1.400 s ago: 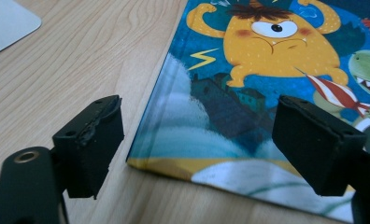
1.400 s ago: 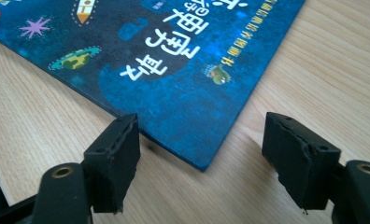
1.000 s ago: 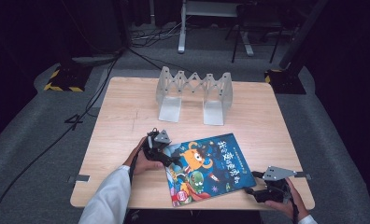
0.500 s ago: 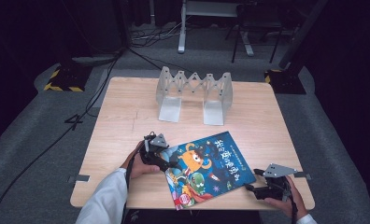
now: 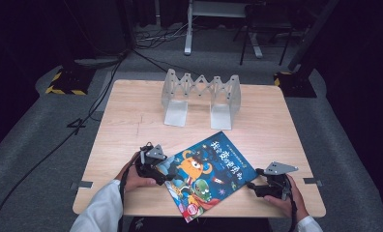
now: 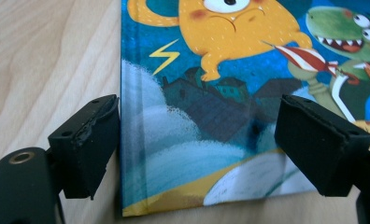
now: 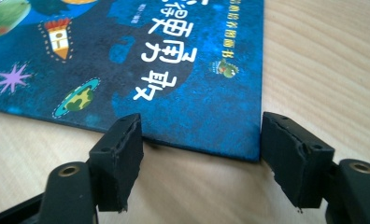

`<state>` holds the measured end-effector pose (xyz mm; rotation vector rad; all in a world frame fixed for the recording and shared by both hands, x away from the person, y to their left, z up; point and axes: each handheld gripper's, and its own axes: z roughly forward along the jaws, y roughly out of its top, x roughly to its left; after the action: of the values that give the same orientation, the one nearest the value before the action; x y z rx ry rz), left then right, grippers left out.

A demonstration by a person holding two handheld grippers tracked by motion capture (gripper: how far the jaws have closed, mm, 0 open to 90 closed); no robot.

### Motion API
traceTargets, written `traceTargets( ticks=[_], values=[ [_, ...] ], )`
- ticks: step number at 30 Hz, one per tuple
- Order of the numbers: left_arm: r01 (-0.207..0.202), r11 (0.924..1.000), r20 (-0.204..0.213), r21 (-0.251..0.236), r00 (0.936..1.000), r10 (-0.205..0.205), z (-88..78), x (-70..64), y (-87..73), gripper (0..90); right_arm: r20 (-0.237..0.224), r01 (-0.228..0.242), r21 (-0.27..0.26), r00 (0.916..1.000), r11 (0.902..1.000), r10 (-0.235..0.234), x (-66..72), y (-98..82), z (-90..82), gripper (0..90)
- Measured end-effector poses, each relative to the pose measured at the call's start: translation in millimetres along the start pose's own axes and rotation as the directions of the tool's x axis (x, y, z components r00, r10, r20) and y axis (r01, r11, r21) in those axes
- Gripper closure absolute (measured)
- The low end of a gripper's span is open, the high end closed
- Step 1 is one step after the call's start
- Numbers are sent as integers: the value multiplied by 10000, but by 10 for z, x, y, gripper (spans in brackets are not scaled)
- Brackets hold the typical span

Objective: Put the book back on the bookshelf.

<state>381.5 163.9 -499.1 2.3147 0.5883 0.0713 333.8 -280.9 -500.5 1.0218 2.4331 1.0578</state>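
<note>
1. The flat blue picture book with the orange monster on its cover (image 5: 210,175) lies askew near the front edge of the pale wooden table (image 5: 131,121), one corner overhanging that edge.
2. Compared with a second ago, the book sits slightly closer to you and to your left, and both your hands have moved with it.
3. Your left gripper (image 5: 161,170) stands with its jaws wide: in the left gripper view one jaw rests on the table against the book's spine edge, the other over the cover. Nothing is pinched.
4. Your right gripper (image 5: 251,185) is likewise spread wide at the book's far corner; in the right gripper view one jaw is at the corner's side edge, the other at the near edge.
5. My reading: you are squaring or sliding the book between the two grippers, not lifting it yet.
6. The grey folding metal book rack (image 5: 201,96) stands well apart at the back, likely the destination.
</note>
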Motion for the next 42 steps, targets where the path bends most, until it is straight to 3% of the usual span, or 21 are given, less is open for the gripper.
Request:
traceTargets(
  ticks=[11, 19, 23, 28, 37, 40, 41, 42],
  values=[
    [219, 9997, -233, 64, 9995, -217, -180, -163, -217, 148, 370, -27, 1, 9993, 10000, 27, -93, 252, 273, 306],
    [289, 9996, -300, -12, 9991, -289, -257, -262, -330, 151, 782, -71, -11, 9969, 10000, 72, -110, 357, 381, 283],
    [377, 9992, -431, -112, 9983, -381, -272, -294, -364, 152, 664, -208, 67, 9976, 9998, 203, -88, 323, 338, 297],
    [442, 9989, -460, -167, 9979, -449, -280, -314, -381, 152, 303, 247, 111, 9992, 9996, -250, 54, 246, 253, 294],
    [461, 9987, -471, -198, 9978, -470, -280, -345, -394, 145, -100, 348, 130, 9994, 9993, -346, 154, 199, 211, 295],
    [305, 9994, -465, -144, 9984, -311, -272, -379, -397, 134, -175, 421, 99, 9990, 9991, -419, 187, 216, 234, 295],
    [-16, 10000, -599, -20, 9982, 14, -260, -431, -399, 133, -260, 533, 86, 9983, 9985, -530, 219, 233, 255, 293],
    [-16, 10000, -599, -20, 9982, 14, -260, -431, -399, 134, -260, 533, 86, 9983, 9985, -530, 219, 233, 255, 293]
  ],
)
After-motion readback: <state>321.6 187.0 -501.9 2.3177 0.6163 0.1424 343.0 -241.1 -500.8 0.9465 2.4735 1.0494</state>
